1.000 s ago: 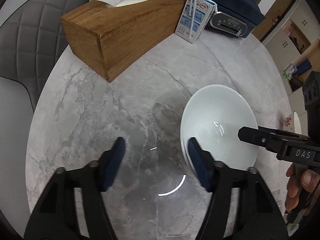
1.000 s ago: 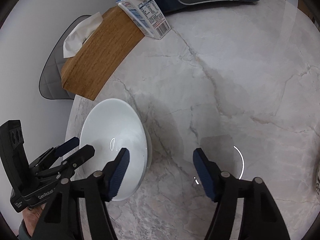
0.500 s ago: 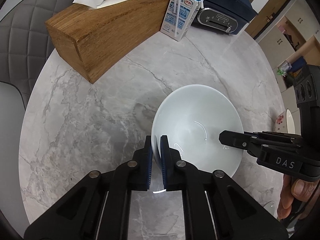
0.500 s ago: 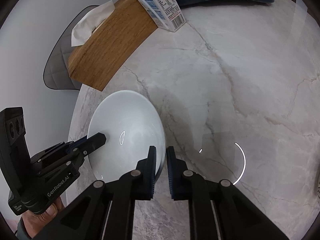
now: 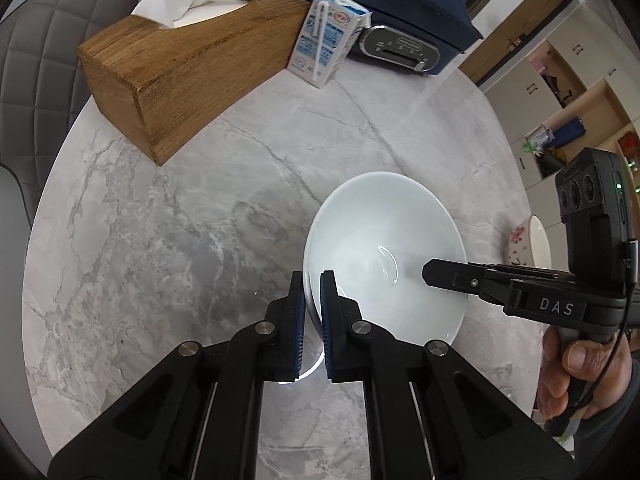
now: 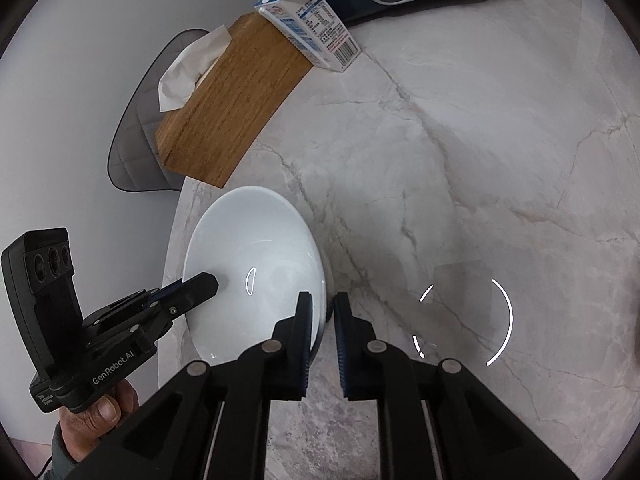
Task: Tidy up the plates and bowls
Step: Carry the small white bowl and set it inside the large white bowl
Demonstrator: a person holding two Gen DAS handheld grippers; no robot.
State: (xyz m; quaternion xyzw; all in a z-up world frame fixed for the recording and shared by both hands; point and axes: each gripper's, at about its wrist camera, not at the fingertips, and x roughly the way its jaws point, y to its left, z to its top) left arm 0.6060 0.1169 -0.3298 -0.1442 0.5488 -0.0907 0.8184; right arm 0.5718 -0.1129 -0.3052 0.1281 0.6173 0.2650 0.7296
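Note:
A white bowl (image 5: 380,248) sits near the edge of the round marble table (image 5: 160,240). My left gripper (image 5: 313,282) is shut on the bowl's near-left rim, with the rim pinched between its blue pads. From the right side of the left wrist view, my right gripper (image 5: 429,274) reaches over the opposite rim. In the right wrist view the bowl (image 6: 256,256) lies lower left, and my right gripper (image 6: 322,302) is shut on its right rim. The left gripper (image 6: 208,282) clamps the far side there. I cannot tell whether the bowl is off the table.
A wooden tissue box (image 5: 180,76) lies at the back left, with a milk carton (image 5: 324,48) and a dark blue appliance (image 5: 400,12) behind it. A grey quilted chair (image 5: 40,60) stands beyond the table's left edge. A flower-patterned dish (image 5: 536,244) shows at the far right.
Both grippers went from open to shut, each closing on an opposite side of the white bowl's rim. Both views then shifted slightly, with the bowl staying in the grip.

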